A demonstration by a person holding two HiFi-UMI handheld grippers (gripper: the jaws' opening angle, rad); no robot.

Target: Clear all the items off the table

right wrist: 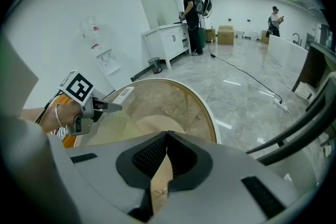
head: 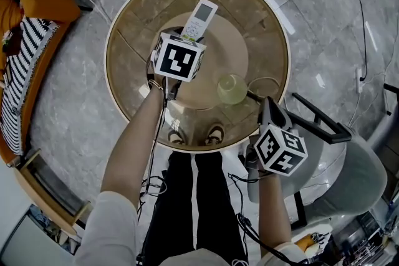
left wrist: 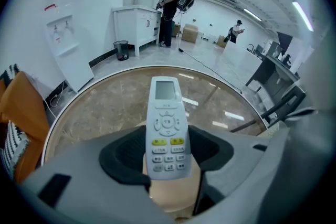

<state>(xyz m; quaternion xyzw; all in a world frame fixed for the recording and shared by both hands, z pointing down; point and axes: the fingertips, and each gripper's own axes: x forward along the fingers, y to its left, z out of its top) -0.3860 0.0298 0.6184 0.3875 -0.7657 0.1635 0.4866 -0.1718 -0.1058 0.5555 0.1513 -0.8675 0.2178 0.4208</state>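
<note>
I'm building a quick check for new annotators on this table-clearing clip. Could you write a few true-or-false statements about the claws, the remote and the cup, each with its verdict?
1. The left claw is closed on the white remote. True.
2. The remote's screen end sits between the jaws. False: the button end is between them, and the screen end sticks out beyond.
3. A pale green cup stands upright on the round table. True.
4. The right claw holds the cup. False: its jaws are together on nothing, and the cup stands on the table apart from it.
</note>
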